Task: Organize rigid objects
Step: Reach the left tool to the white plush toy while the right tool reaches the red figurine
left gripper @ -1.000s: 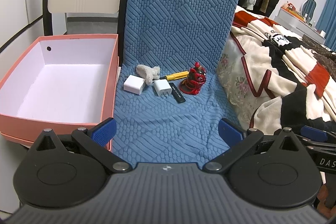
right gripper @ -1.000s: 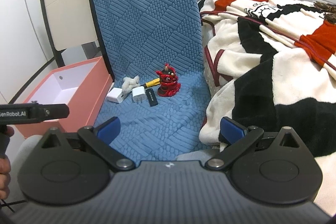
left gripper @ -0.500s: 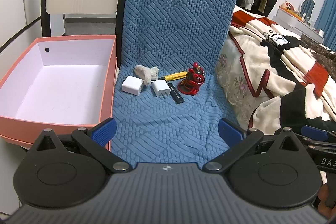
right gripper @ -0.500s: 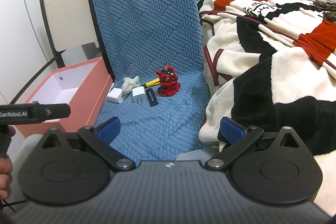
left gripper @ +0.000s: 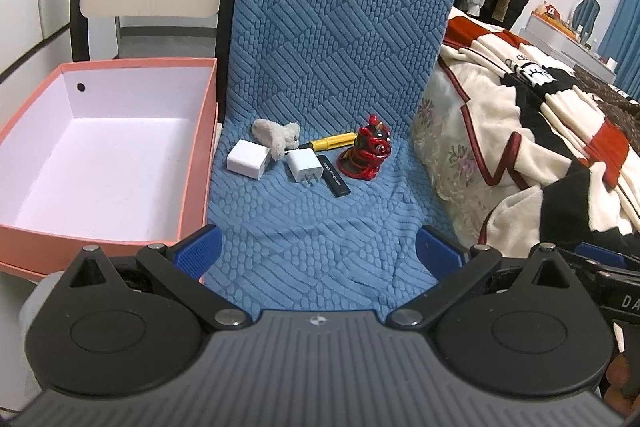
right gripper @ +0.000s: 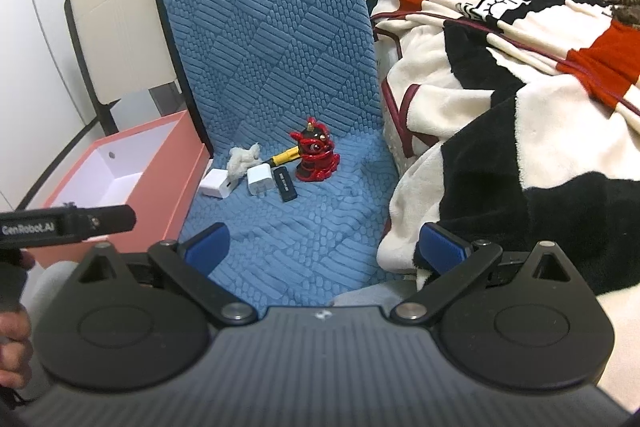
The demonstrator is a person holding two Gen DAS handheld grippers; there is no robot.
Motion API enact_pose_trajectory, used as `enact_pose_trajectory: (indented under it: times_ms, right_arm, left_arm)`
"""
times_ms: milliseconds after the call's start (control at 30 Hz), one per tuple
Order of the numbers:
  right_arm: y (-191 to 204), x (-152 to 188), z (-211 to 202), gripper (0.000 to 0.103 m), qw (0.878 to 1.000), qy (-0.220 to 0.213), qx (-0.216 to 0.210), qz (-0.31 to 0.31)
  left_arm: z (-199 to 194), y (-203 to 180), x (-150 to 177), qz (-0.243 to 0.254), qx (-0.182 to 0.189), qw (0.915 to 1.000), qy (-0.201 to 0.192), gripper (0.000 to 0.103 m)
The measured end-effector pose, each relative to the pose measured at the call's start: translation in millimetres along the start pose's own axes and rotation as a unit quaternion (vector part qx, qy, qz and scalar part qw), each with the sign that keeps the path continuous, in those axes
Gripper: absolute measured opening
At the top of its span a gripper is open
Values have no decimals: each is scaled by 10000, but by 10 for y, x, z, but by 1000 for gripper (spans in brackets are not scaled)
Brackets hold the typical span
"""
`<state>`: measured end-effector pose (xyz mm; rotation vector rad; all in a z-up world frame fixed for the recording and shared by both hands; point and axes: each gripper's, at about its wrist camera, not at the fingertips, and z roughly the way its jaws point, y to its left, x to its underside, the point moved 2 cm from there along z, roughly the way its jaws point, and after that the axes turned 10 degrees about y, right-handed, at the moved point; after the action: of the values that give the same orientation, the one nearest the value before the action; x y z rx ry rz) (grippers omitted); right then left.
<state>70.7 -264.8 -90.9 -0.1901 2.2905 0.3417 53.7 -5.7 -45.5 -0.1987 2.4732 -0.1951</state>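
A blue textured cover point(left gripper: 320, 67) drapes a chair and fills the middle of both views; at the left of the frame sits an open pink box point(left gripper: 192, 163), nothing in it, probably where the hard things belong. The small objects lie clustered at the centre of the frame, on the seat just right of the box.

Largest is the red figurine point(left gripper: 366, 157), upright, glossy and likely brittle — best pinched low across its base. The two white chargers point(left gripper: 247, 159) point(left gripper: 304, 165) look light, stiff and smooth; squeeze their flat sides. The second one's prongs point toward the lower edge of the frame. The black stick point(left gripper: 334, 175) runs from upper left to lower right, and the yellow tool point(left gripper: 330, 142) lies nearly level, rising slightly rightward behind the figurine; both want a grip across the short width. The grey plush point(left gripper: 276, 135) is soft, so probably stays.

Left gripper point(left gripper: 318, 251) and right gripper point(right gripper: 324, 243) — jaws spread wide, holding nothing, well short of the cluster.
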Motion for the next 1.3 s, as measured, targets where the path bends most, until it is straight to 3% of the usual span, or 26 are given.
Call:
enact_pose_trajectory:
  times_ms: [867,1300]
  right_arm:
    - [34,-421,847,103,9992,-348,113,178]
    - [69,-607,1176,103,9983,-501,141,259]
  left_arm:
    - [1099,102,-458,100,-167,9998,-88,103]
    - [1455,242,-643,224,-342,9990,-207,103]
